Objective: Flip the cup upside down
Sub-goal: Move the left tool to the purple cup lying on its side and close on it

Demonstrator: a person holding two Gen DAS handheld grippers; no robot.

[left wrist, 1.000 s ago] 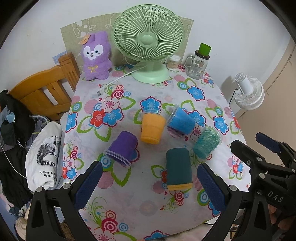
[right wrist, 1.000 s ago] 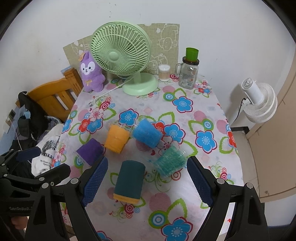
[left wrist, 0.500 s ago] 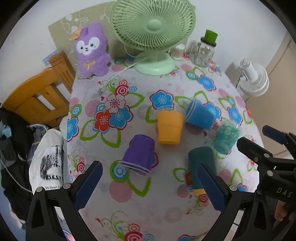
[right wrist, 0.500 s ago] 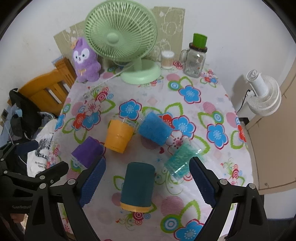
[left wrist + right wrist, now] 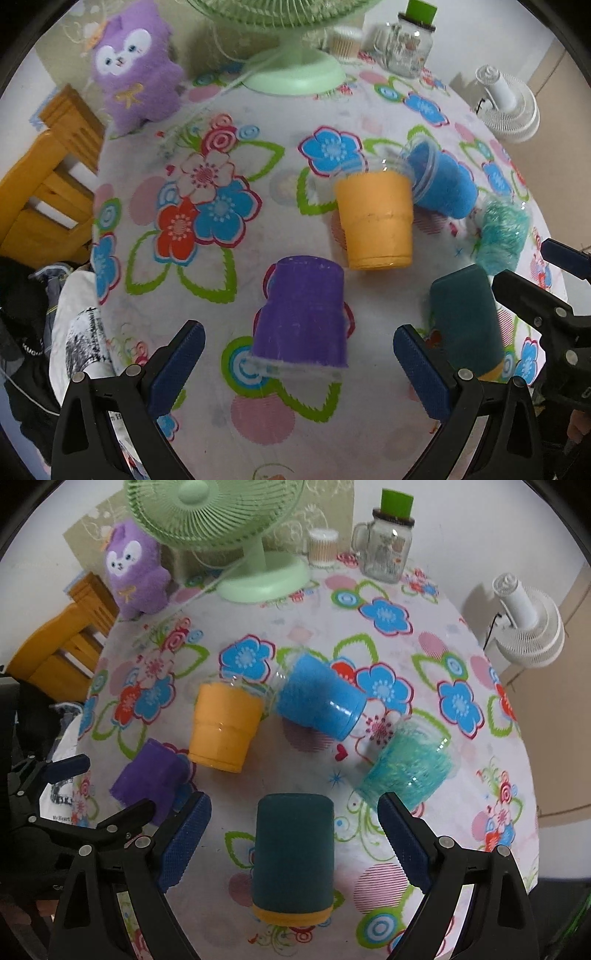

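Several cups lie on their sides on the flowered tablecloth (image 5: 207,229). The purple cup (image 5: 303,314) lies right between my left gripper's (image 5: 295,354) open fingers; it also shows in the right wrist view (image 5: 151,779). The dark teal cup (image 5: 293,853) with an orange rim lies between my right gripper's (image 5: 293,834) open fingers and shows in the left wrist view (image 5: 465,325). The orange cup (image 5: 376,218), blue cup (image 5: 439,181) and light teal cup (image 5: 502,232) lie further back. Both grippers are empty.
A green fan (image 5: 236,535), a purple plush toy (image 5: 135,572), a glass jar with a green lid (image 5: 388,542) and a small white container (image 5: 323,548) stand at the table's far edge. A wooden chair (image 5: 44,184) is at left, a white fan (image 5: 528,627) at right.
Both grippers have moved forward and down towards the table. The purple cup now sits between my left fingers and the dark teal cup between my right fingers. The cups have not moved.
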